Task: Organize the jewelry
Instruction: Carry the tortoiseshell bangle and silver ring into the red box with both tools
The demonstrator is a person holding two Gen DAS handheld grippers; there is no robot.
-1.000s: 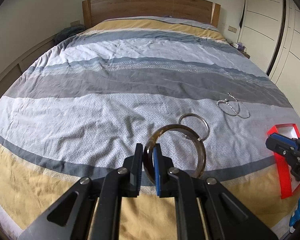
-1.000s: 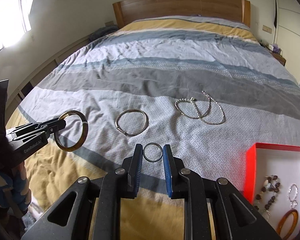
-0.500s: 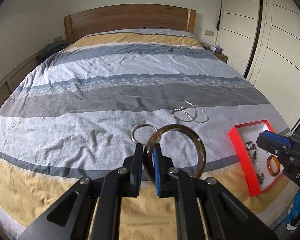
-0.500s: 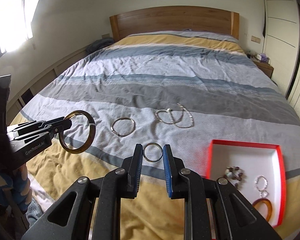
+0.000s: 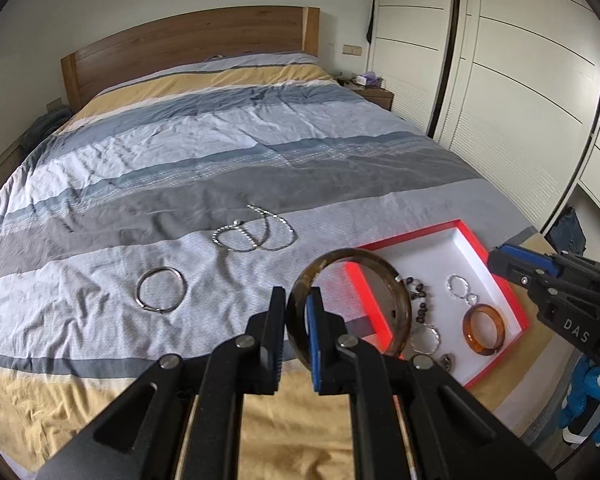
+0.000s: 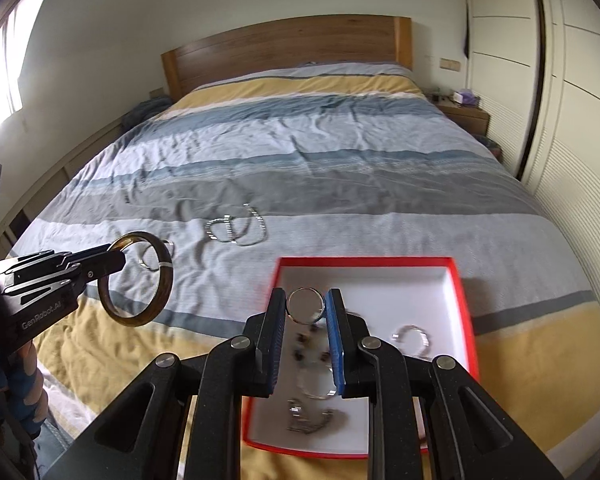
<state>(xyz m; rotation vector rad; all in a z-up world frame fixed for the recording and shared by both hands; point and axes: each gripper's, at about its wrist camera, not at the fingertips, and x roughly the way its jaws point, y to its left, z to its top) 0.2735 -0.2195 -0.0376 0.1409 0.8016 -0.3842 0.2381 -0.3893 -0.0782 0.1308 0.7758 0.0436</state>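
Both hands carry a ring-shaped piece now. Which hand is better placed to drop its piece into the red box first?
The right. Its tool holds the small silver ring already in line with the red-rimmed white box. The left tool, gripping the large brown bangle, appears short of the box's near rim.

The brown bangle (image 5: 350, 312) is showing a glossy, translucent, resin-like surface with darker mottling. The small ring (image 6: 305, 305) is reflecting light as polished metal. The silver bangle (image 5: 161, 289) and the bead chains (image 5: 256, 232) are appearing as bright, smooth metal. The amber bangle (image 5: 484, 328) in the box is looking glossy and translucent. The red box (image 5: 496, 276) is presenting a matt white lining, with card-like walls. The bedspread (image 5: 180, 168) is lying as matt woven cloth, creased and finely patterned. The headboard (image 5: 188, 52) is showing smooth wood grain. The gripper fingers (image 5: 276, 328) are appearing as matt black plastic with ribbed faces.
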